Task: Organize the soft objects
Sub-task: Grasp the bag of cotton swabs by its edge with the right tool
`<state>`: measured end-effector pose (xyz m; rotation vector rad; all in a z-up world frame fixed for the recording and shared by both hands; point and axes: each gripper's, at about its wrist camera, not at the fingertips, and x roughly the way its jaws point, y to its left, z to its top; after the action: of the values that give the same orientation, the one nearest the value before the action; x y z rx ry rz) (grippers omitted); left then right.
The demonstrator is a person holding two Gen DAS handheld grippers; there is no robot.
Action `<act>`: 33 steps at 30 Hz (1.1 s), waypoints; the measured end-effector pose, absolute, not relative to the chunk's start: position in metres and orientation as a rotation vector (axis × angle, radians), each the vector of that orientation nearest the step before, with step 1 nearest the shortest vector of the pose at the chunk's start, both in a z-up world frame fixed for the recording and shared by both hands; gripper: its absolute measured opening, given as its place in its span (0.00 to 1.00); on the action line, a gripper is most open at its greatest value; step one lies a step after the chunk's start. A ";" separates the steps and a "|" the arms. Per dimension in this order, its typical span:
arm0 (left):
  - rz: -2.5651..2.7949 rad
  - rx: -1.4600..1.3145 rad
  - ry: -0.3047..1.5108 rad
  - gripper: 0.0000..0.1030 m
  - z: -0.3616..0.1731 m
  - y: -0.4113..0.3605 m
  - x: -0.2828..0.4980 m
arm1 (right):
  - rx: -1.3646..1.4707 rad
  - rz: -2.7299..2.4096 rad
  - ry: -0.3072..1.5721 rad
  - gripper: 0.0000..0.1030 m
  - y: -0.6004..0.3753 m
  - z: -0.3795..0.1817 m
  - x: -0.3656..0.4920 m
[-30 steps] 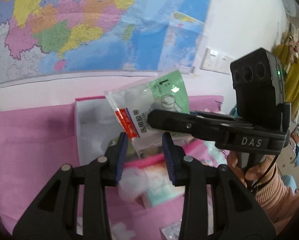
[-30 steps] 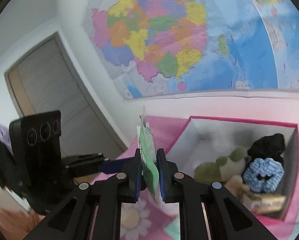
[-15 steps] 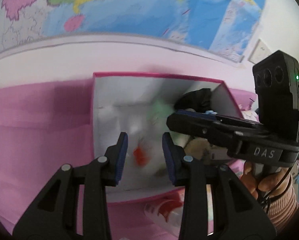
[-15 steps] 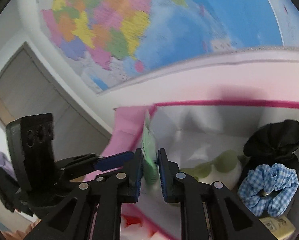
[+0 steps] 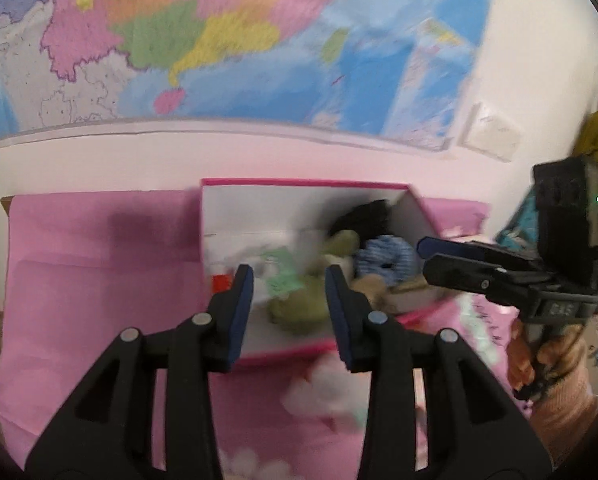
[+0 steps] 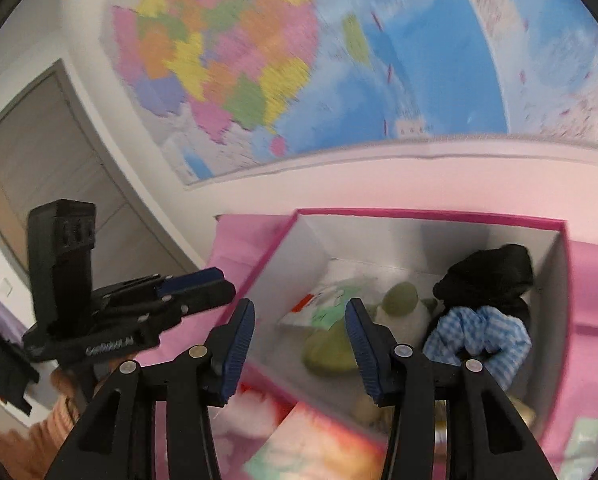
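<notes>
Pink-rimmed box (image 6: 431, 236) sits just ahead of both tongs w/ the soft stuff inside. Green plush (image 6: 399, 304), blue checked scrunchie (image 6: 479, 336), black cloth (image 6: 495, 276) lie on the right side; plastic packet (image 6: 323, 304) lies flat left of the plush. Left gripper (image 5: 289, 292) and right gripper (image 6: 301, 324) both released, empty.

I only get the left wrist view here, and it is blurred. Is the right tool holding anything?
Observer: No. The right wrist view shows the right tool open, with nothing between its fingers.
Reviewer: So where is the packet?
Observer: It shows sharply there: the packet lies inside the box, beside the green plush toy.
Reviewer: Anything off to the left that my view misses?
Observer: A grey door stands in the wall left of the map.
</notes>
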<state>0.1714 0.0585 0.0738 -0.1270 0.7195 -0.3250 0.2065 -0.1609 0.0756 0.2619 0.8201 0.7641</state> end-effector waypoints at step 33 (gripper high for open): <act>-0.568 -0.167 1.108 0.54 -0.057 0.010 0.019 | 0.456 0.719 1.182 0.59 -0.255 -0.035 0.003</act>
<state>0.0192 0.0096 -0.0571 -0.1670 1.1077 -0.5678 0.0031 -0.2548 -0.0348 0.4558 1.1817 0.7189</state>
